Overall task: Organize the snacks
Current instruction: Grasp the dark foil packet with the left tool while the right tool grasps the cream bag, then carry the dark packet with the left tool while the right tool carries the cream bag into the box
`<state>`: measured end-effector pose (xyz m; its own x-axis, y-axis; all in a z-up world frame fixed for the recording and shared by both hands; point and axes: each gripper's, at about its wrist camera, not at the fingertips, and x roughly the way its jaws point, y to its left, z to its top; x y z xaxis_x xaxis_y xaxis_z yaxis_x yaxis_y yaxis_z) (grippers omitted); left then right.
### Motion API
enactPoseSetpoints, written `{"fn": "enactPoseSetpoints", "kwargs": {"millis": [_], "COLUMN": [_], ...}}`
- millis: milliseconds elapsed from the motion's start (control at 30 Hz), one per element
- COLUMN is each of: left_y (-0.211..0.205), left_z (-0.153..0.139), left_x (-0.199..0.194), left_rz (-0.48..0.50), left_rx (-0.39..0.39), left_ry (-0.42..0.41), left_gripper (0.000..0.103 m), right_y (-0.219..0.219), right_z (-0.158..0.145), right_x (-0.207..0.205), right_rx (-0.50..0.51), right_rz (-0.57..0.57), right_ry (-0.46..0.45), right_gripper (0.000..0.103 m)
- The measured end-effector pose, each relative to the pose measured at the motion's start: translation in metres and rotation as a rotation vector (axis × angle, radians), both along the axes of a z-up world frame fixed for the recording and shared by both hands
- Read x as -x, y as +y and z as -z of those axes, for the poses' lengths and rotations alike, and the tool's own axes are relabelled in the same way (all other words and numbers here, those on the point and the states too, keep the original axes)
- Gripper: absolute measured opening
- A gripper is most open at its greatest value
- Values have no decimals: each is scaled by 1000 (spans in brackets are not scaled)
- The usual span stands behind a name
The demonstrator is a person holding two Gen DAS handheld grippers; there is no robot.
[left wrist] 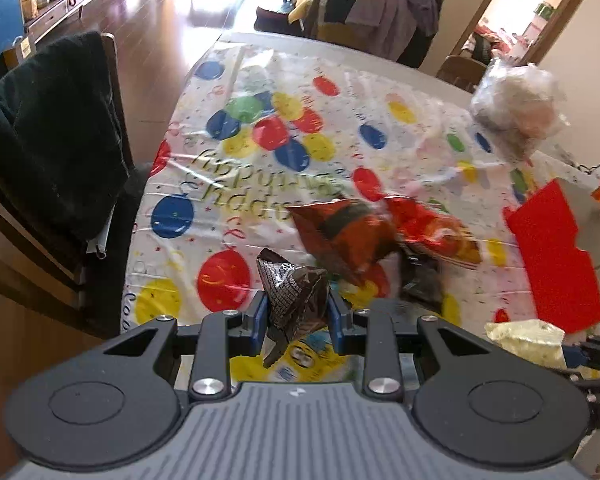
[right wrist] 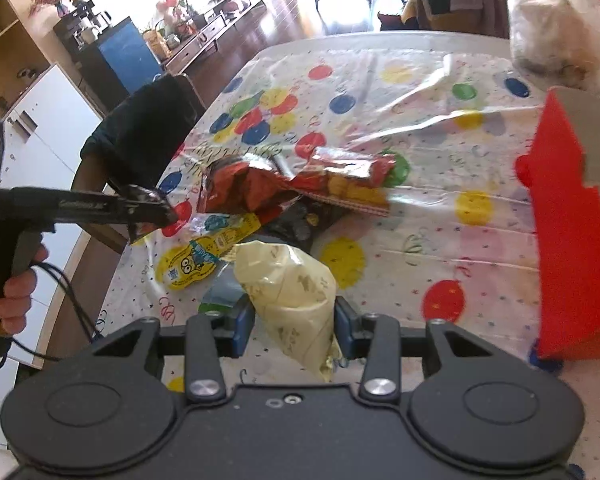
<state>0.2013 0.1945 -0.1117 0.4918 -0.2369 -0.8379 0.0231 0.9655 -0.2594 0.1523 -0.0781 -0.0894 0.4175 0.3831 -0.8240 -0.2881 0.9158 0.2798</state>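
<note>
Between both claws — snack packets (left wrist: 296,292)

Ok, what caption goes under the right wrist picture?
Right hand-held gripper lifts a pale yellow snack bag above the balloon tablecloth.

We see crinkled red snack bags (right wrist: 300,184) crowding mid-worktop, a red cardboard box (right wrist: 568,240) walling the right; far balloon-print tablecloth (right wrist: 380,92) lies open.

Dark brown packet (left wrist: 296,292), pale yellow packet (right wrist: 292,292)
</note>
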Motion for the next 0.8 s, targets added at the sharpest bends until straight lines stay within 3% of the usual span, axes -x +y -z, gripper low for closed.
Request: {"fn": "enactPoseSetpoints", "kwargs": {"millis": [367, 800], "left_y": [-70, -205], "left_z": [-49, -83], "left_x": [28, 28], "left_rz": [98, 270], "left_rx": [-8, -9], "left_ry": [-60, -133], "left_gripper": [30, 30], "right_y": [-62, -171], "right_z": [-37, -55], "right_x": [13, 8], "right_rx": [-9, 8], "right_rz": [73, 176], "right_ry": [-68, -109], "right_gripper": [40, 40]}}
